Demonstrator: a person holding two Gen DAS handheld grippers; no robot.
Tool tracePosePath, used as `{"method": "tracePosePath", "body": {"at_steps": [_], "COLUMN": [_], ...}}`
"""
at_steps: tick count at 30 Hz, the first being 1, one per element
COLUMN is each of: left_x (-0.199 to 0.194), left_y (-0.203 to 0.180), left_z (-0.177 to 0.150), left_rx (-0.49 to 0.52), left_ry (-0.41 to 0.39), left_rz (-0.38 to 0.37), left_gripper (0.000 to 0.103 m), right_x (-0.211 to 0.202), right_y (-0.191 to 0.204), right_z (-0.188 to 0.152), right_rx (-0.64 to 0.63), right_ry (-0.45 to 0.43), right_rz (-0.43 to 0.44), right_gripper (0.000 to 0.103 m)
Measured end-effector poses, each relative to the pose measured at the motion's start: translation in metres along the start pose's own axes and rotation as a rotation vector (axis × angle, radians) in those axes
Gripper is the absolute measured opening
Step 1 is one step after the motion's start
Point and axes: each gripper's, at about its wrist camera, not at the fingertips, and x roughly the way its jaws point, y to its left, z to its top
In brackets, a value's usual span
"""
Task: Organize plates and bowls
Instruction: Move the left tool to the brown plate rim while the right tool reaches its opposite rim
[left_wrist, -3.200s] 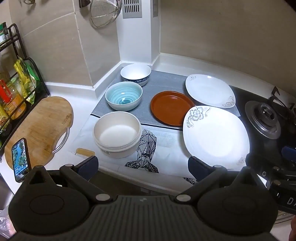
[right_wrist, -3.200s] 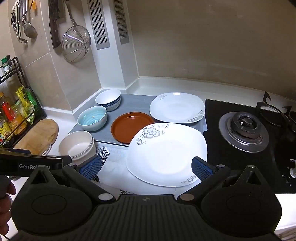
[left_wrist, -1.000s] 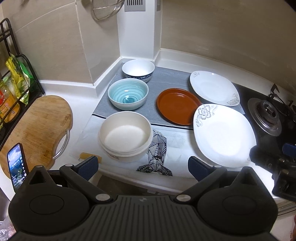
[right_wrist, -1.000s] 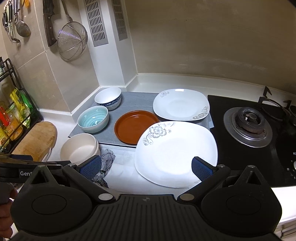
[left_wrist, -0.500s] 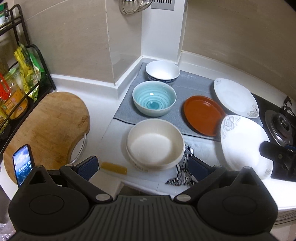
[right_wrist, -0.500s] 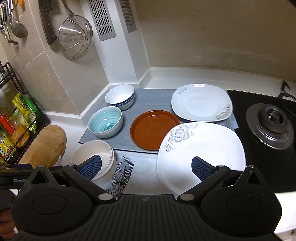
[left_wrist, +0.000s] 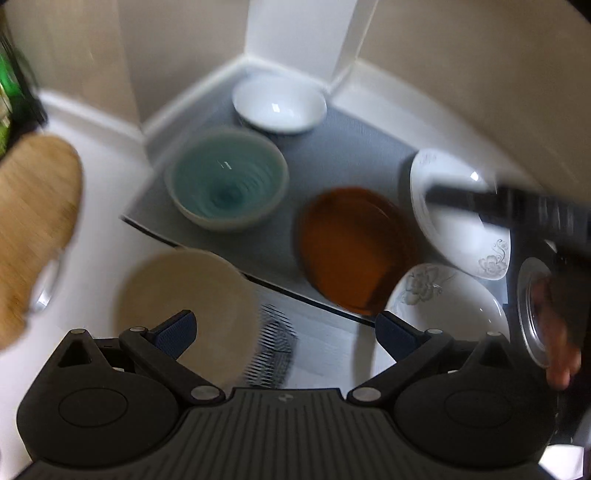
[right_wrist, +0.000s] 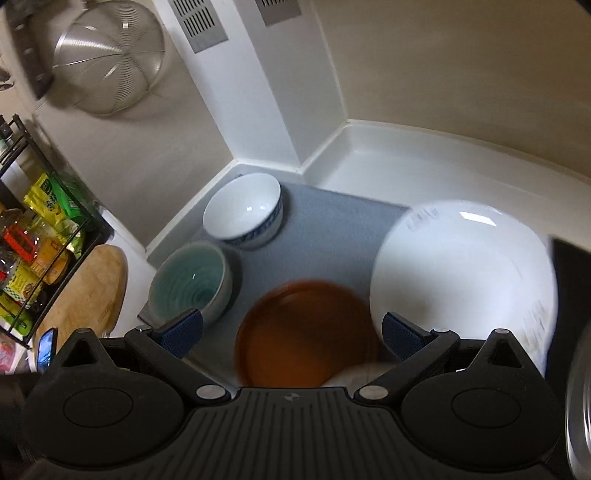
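Observation:
On the grey mat stand a white bowl, a teal ribbed bowl, a brown plate and a white flowered plate. A cream bowl and a second flowered plate sit nearer on a patterned cloth. My left gripper is open and empty, above the cream bowl's right edge. My right gripper is open and empty above the brown plate, with the far white plate to its right. The right tool's black body shows over that plate in the left view.
A wooden cutting board lies at the left beside a wire rack of packets. A gas burner is at the right. A strainer hangs on the wall. A phone stands near the board.
Both grippers have moved forward and down toward the dishes, the views now blurred. The right gripper has passed the near flowered plate and hangs over the brown plate. Jaws stay open.

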Motion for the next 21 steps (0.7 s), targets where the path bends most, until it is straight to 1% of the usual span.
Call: {"method": "tracePosePath", "body": {"at_steps": [3,7,10,11,14,17,21], "left_x": [0.019,0.039,0.05,0.054,0.064,0.075,0.09], "left_y": [-0.015,-0.025,-0.027,-0.029,-0.029,-0.031,-0.031], "left_z": [0.004,0.01,0.014,0.02,0.026,0.032,0.038], "left_rx": [-0.024,-0.083,-0.138,-0.151,-0.177,-0.2,-0.213], "left_ry": [0.034,0.03,0.013,0.009,0.023,0.047,0.065], "left_rz": [-0.008,-0.015,-0.016,-0.017,-0.004,-0.001,0.006], "left_gripper": [0.103,0.103,0.103,0.103,0.103,0.103,0.102], "right_x": [0.028,0.067,0.093,0.101,0.121,0.135,0.146], "right_y": [-0.013,-0.012,-0.008,-0.008,-0.009,-0.01,-0.008], "right_z": [0.03,0.053,0.056,0.057,0.057,0.057,0.055], "right_rx": [-0.046,-0.195,-0.295,-0.318,-0.348,-0.376,-0.445], "right_ry": [0.044,0.132,0.202,0.219,0.275,0.316,0.344], "right_rz": [0.087,0.132,0.148,0.148,0.158,0.164,0.168], "right_gripper": [0.103,0.103,0.101,0.099,0.094,0.09,0.088]}}
